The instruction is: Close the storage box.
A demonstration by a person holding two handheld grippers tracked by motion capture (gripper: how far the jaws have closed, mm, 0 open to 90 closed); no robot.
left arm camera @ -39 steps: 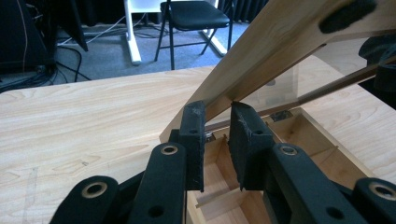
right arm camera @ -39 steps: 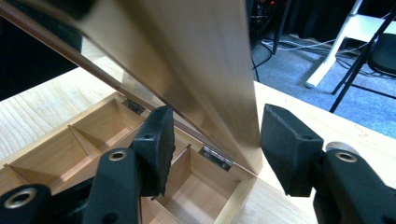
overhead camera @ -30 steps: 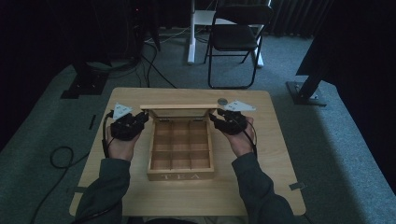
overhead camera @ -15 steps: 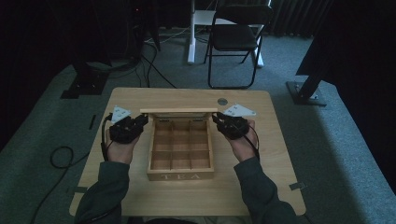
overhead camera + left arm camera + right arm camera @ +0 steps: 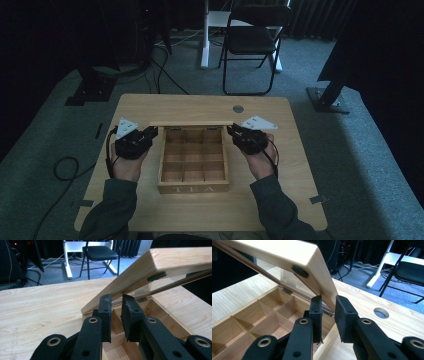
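A wooden tea box with several empty compartments sits mid-table, "TEA" on its front wall. Its glass-paned lid is raised on the back hinges and tilts over the box. My left gripper is at the lid's left end, close to the hinge corner. In the left gripper view, the jaws of this gripper stand nearly together around the lower end of the lid's side rail. My right gripper mirrors it at the right end, pinching the lid between its tips.
A round cable hole is in the table behind the box. The wooden table has bare room on both sides and in front. A folding chair and stand legs are on the carpet beyond.
Both hands and grippers have drawn a little toward the person. The lid stays raised between them.
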